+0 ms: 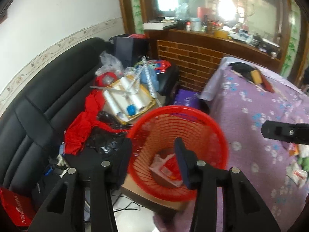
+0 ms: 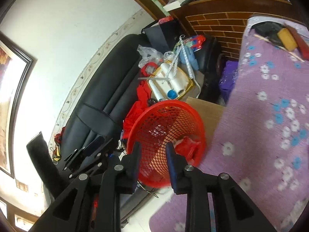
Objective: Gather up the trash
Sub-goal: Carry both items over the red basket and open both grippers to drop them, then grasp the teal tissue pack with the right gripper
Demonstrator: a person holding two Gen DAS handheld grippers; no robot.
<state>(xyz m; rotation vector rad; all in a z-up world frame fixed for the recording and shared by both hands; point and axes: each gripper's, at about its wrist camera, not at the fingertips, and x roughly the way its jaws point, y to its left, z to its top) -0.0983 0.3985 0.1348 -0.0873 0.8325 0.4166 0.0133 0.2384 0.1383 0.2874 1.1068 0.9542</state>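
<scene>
The near rim of the red basket (image 1: 179, 154) is hidden behind the left gripper (image 1: 152, 154), and the crumpled wrapper (image 1: 166, 166) inside is too blurred to identify. The right gripper (image 1: 283, 133) is cut off by the right edge of the left wrist view. Items on the far wooden shelf (image 1: 212, 36) are too small and overexposed to distinguish.

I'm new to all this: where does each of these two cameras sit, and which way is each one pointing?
Left wrist view: sits on the left hand-held gripper, looking along its open fingers down into the red basket; the right hand-held gripper's tip intrudes at right.
Right wrist view: sits on the right hand-held gripper, fingers open, facing the same basket from beside the purple bedspread; the left hand-held gripper shows at lower left.
Both share the basket, the black sofa and the bedspread.
</scene>
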